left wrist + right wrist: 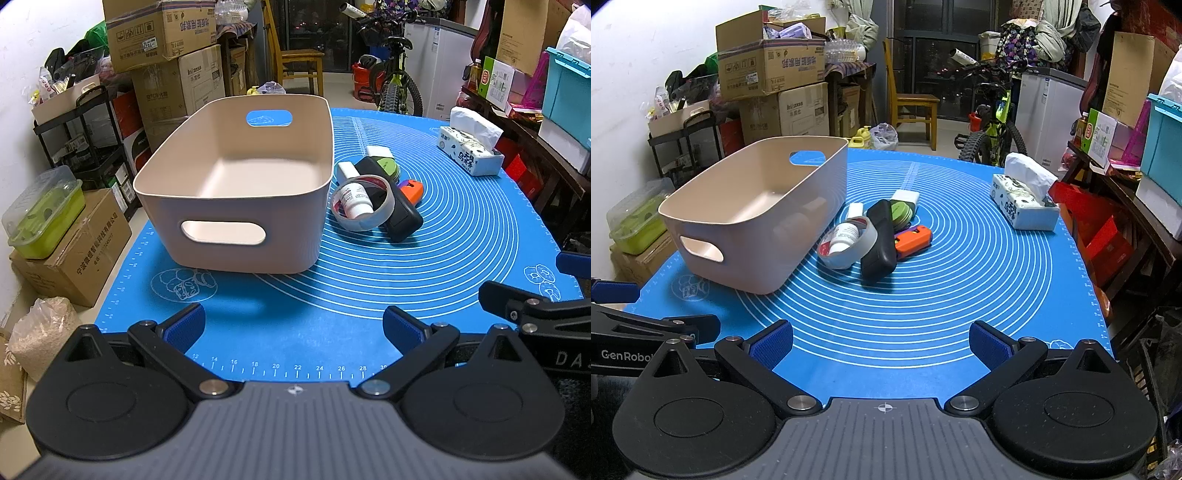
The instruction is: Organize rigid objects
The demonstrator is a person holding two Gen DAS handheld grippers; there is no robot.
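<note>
An empty beige bin (pixel 236 184) (pixel 753 218) with handle cut-outs stands on the blue mat (pixel 443 266) (pixel 960 280). To its right lies a heap of small objects: a tape roll (pixel 360 214) (pixel 846 254) with a small white bottle (pixel 354 201) (pixel 844 236) inside it, a black case (pixel 400 218) (pixel 879 240), an orange tool (pixel 413 191) (pixel 912 240), a green disc (pixel 388 167) (pixel 900 213) and white blocks (pixel 378 150) (pixel 905 196). My left gripper (pixel 293 326) is open near the mat's front edge, before the bin. My right gripper (pixel 881 343) is open too, well short of the heap.
A tissue box (pixel 469 153) (pixel 1023 206) sits at the mat's far right. Cardboard boxes (pixel 162 33), a black rack (pixel 85 125), a wooden chair (pixel 912 107) and a bicycle (pixel 993 125) crowd the room beyond. A dark side table (pixel 1126 206) with boxes stands right of the mat.
</note>
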